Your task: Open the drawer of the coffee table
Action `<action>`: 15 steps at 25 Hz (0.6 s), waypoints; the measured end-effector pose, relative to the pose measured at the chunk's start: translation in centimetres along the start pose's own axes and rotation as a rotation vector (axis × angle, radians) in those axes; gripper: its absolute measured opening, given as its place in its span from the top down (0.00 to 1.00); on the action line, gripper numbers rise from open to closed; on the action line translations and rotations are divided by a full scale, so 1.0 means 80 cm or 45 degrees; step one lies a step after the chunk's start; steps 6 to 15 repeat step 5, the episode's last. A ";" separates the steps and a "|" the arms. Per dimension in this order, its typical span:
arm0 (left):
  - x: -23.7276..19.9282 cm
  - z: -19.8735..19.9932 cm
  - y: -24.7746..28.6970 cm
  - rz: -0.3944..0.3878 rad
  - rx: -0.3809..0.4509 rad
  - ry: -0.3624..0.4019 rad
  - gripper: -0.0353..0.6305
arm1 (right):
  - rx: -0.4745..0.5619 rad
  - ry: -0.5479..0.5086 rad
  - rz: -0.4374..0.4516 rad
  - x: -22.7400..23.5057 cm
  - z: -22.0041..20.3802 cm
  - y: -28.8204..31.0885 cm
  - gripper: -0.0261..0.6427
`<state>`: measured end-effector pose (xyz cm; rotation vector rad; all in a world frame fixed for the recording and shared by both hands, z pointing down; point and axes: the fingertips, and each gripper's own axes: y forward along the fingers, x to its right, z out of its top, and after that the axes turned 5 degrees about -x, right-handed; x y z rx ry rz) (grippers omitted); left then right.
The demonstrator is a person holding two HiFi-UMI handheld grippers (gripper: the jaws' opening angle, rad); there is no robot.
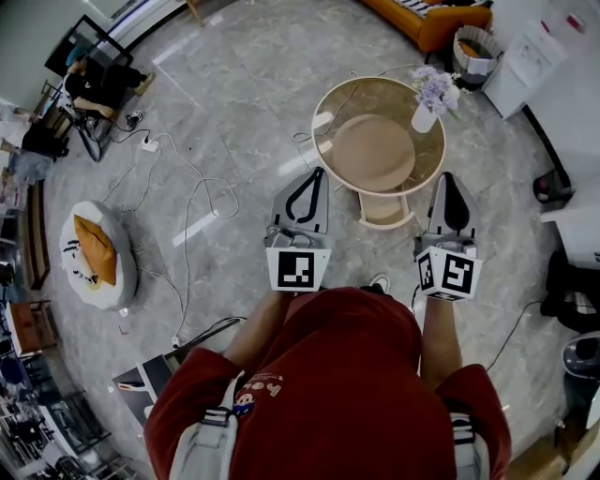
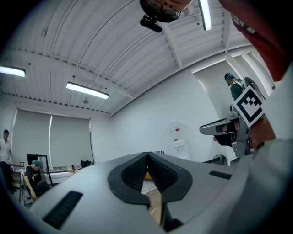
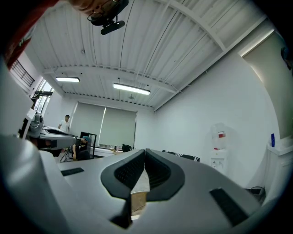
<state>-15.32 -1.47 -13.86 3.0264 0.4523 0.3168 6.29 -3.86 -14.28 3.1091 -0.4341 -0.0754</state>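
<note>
The round coffee table [image 1: 323,111] has a glass top and stands on the floor ahead of me. A pale drawer-like part [image 1: 385,212] shows under its near edge. A white vase of purple flowers [image 1: 429,97] stands on the top at the right. My left gripper [image 1: 316,172] is held level just left of the table, jaws shut and empty; its own view shows the tips [image 2: 147,155] meeting. My right gripper [image 1: 449,176] hovers at the table's right near side, also shut with nothing in it [image 3: 145,151]. Neither touches the table.
An orange sofa [image 1: 422,21] and a basket [image 1: 476,49] stand beyond the table. A white cushion with an orange patch [image 1: 94,255] lies at the left. Cables [image 1: 192,192] trail over the marble floor. A seated person [image 1: 94,84] is far left.
</note>
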 end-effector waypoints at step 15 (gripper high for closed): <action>0.016 0.001 0.012 -0.009 -0.002 0.006 0.93 | -0.005 -0.007 0.005 0.014 -0.003 0.004 0.93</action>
